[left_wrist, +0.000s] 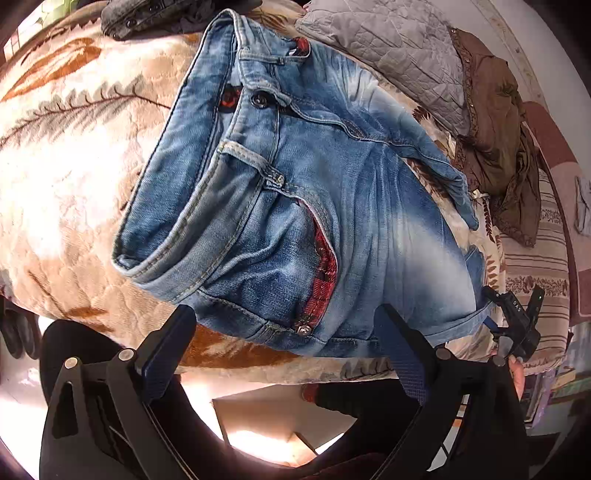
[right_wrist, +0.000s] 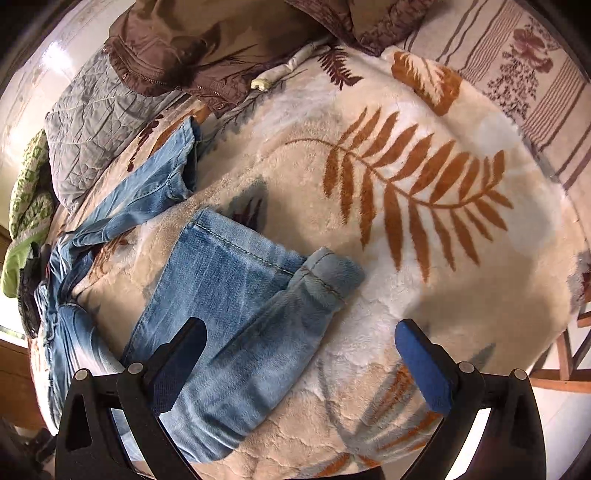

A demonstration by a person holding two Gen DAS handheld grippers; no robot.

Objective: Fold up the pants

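Observation:
Light blue jeans (left_wrist: 303, 192) lie spread on a cream blanket with brown fern leaves (left_wrist: 74, 155). In the left wrist view I see the waistband, button and a red-lined pocket. My left gripper (left_wrist: 288, 332) is open, its fingers on either side of the near hip edge, with no cloth between them. The right wrist view shows the near leg with its cuffed hem (right_wrist: 236, 295) and the far leg (right_wrist: 155, 184) lying apart from it. My right gripper (right_wrist: 299, 350) is open just above the near leg, its left finger (right_wrist: 181, 354) over the denim. It also shows in the left wrist view (left_wrist: 517, 321).
A grey quilted pillow (left_wrist: 388, 48) and a brown garment (left_wrist: 495, 140) lie at the far side of the bed. A dark garment (left_wrist: 147, 18) lies beyond the waistband. A green patterned cloth (right_wrist: 29, 206) is at the left. A striped sheet (right_wrist: 535, 74) covers the bed's right side.

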